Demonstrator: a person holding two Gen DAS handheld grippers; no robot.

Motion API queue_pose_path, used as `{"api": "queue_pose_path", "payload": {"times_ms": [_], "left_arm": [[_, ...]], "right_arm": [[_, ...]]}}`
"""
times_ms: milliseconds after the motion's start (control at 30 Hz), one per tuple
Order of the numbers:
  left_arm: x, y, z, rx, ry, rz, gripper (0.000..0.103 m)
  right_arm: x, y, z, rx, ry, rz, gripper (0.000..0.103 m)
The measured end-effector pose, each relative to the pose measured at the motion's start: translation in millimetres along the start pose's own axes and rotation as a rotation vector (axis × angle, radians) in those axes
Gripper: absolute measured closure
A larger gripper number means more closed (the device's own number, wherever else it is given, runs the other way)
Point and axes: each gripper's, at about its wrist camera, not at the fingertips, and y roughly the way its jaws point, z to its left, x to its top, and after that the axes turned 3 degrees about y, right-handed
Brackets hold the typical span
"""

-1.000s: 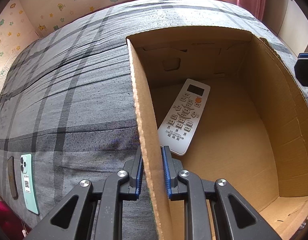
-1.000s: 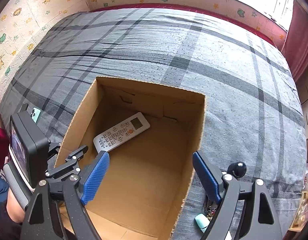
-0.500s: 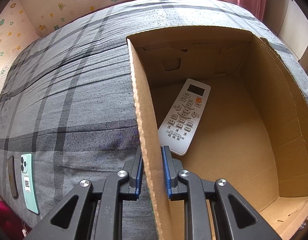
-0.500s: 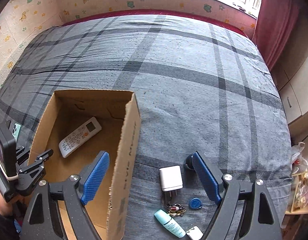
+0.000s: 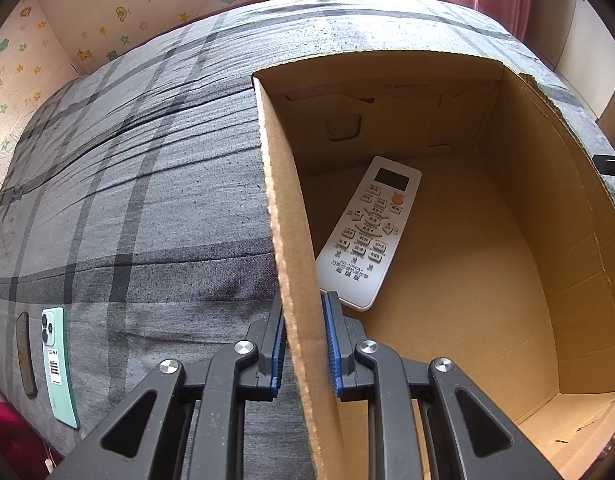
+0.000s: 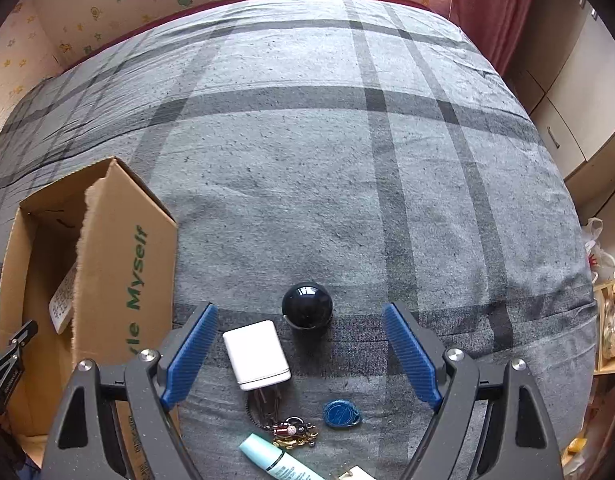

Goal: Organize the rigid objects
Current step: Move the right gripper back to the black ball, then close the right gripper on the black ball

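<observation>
My left gripper is shut on the left wall of the open cardboard box, blue pads pressing either side of the cardboard. A white remote control lies on the box floor. In the right wrist view my right gripper stands open above the grey checked bedspread, to the right of the box. Between its fingers lie a white charger block and a shiny black ball. Nearer the camera lie a blue key fob, a key bunch and a pale teal tube.
A mint-green phone and a dark slim bar lie on the bedspread left of the box, near the bed's edge. A red curtain and cabinets stand at the right. A plastic bag sits beside the bed.
My right gripper has swung from over the box to the right and lower, so the charger, ball, fob and keys lie below it. The left gripper and box are unmoved.
</observation>
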Motion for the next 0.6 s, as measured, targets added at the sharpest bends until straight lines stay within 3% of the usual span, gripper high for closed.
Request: {"api": "queue_pose_path", "payload": {"times_ms": [300, 600], "left_arm": [[0, 0, -2, 0.009, 0.011, 0.001, 0.083], [0, 0, -1, 0.007, 0.011, 0.003, 0.083]], "right_arm": [[2, 45, -14, -0.018, 0.063, 0.048, 0.016], [2, 64, -14, -0.011, 0.074, 0.083, 0.018]]}}
